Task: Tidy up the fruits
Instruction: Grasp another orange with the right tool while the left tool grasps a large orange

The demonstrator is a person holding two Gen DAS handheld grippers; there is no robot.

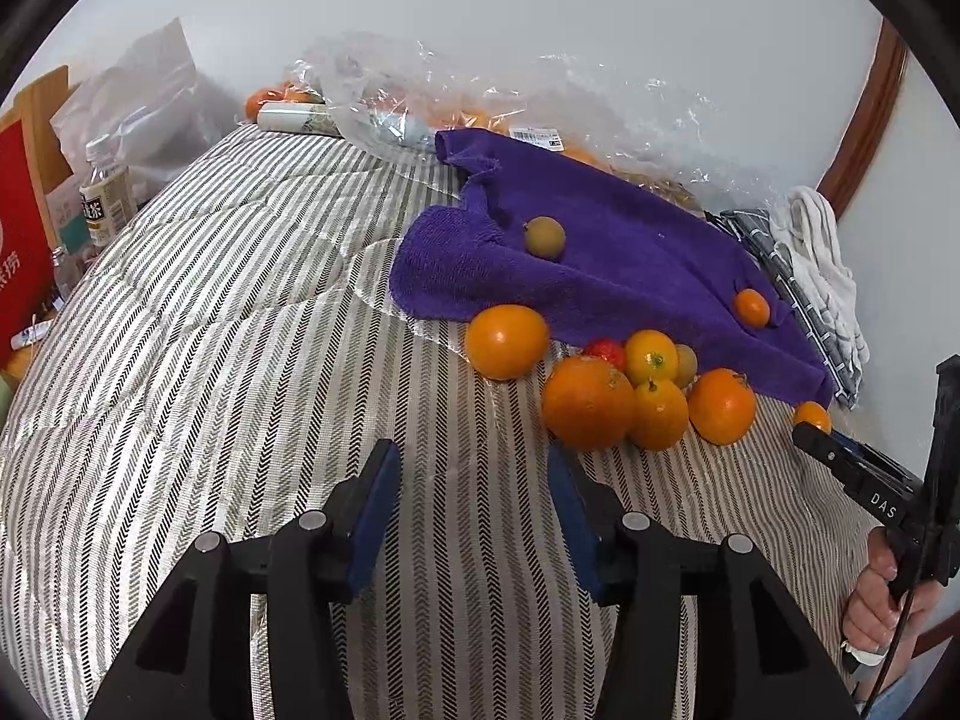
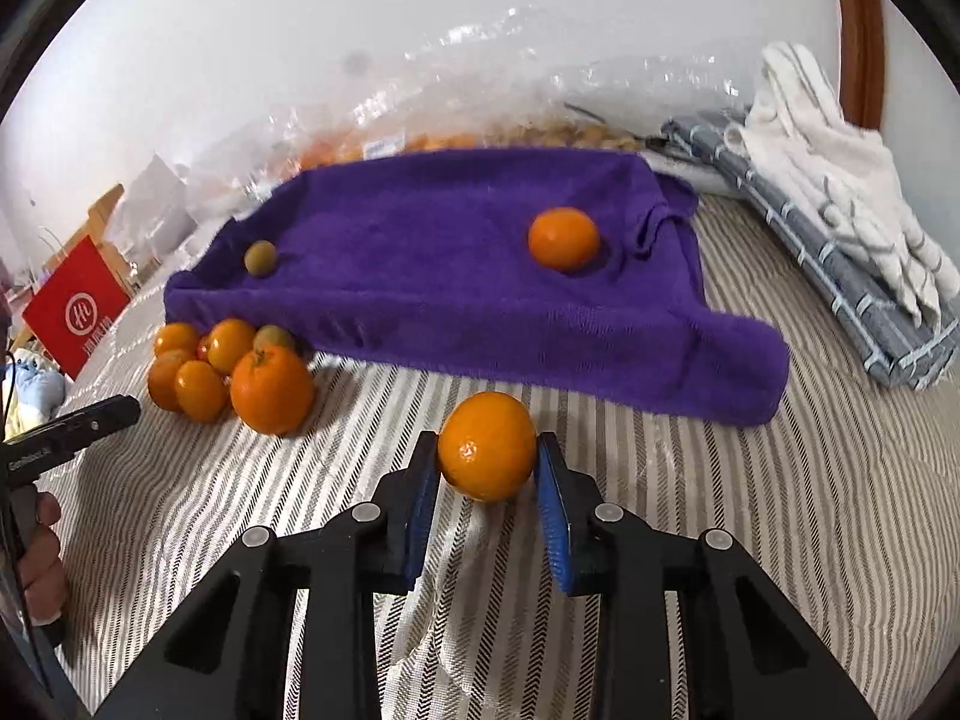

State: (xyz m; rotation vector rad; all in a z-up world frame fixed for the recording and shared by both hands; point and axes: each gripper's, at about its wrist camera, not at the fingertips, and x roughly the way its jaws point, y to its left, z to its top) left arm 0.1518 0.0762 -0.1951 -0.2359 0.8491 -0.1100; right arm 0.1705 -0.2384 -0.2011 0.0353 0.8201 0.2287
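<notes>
Orange and smooth-skinned, the small orange [image 2: 487, 447] sits between the fingers of the right gripper [image 2: 487, 468], both blue pads against its sides, just off the striped bedcover [image 2: 780, 540] in front of the purple towel [image 2: 480, 300]. It looks light and fairly firm, but round and glossy, so it could squirm out of a lopsided pinch; a hold across its widest part, as here, seems the safest, with gentle pressure so the skin is not bruised.

On the towel lie another orange [image 2: 563, 239] and a small brownish-green fruit [image 2: 260, 258], well apart. A cluster of oranges [image 1: 636, 396] is heaped at the towel's near edge on the bedcover, with a red fruit [image 1: 605, 350] tucked behind them. The left gripper [image 1: 474, 510] hovers over bare bedcover near that heap, its fingers apart and holding nothing. Clear plastic bags [image 1: 480, 96] with more fruit lie against the wall behind.
</notes>
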